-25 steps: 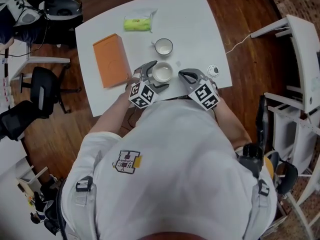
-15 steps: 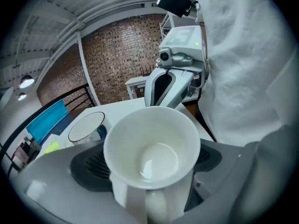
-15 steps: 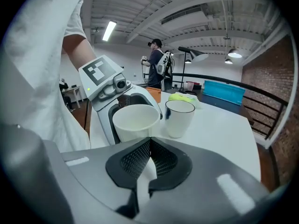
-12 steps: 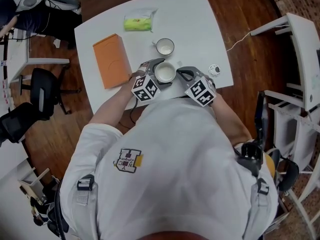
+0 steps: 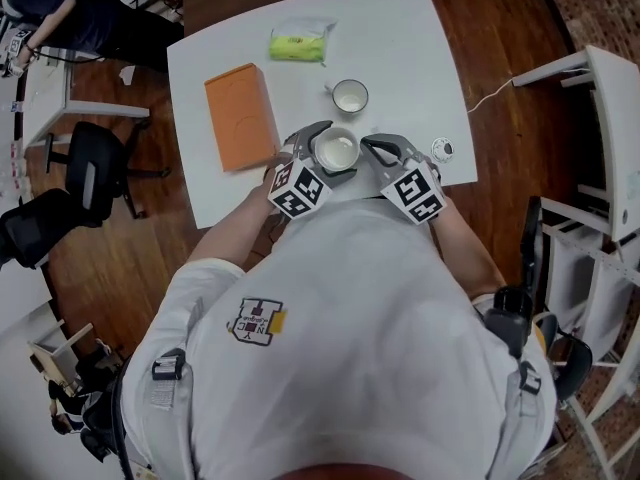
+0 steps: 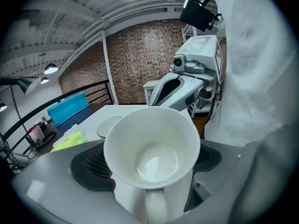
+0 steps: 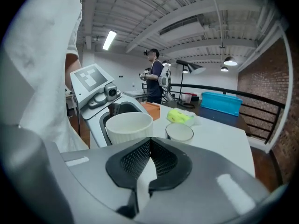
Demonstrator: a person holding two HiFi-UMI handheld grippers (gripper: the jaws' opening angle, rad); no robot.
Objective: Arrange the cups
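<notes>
1. Head view, far left: orange box (image 5: 243,116) lies flat on the table (image 5: 400,28), with a green packet (image 5: 300,44) beyond it near the far edge. My guess is that neither is part of the job.
2. Next, the left gripper (image 5: 322,154) is clamped on a white cup (image 5: 337,151) at the table's near edge. The left gripper view shows a pad on each side of the cup's wall. The mouth is up and the handle faces the camera. The cup is empty. I can't tell if its base is clear of the table.
3. A second cup (image 5: 350,96) stands upright on the table just beyond the held one. The two are apart and nothing touches the second cup.
4. The right gripper (image 5: 380,149) sits just right of the held cup. Its pads are closed on each other with nothing between them, as the right gripper view confirms.
5. Far right, a small round item (image 5: 441,150) sits near the table edge. It's too small to identify.
6. Progress: I'd call it early to mid.
   - One cup is gripped but not yet placed, and the other is untouched.
   - What's left is to set the held cup down next to or in line with the second cup, then release.
   - The target layout isn't visible, so I can't say whether the second cup also needs moving.
</notes>
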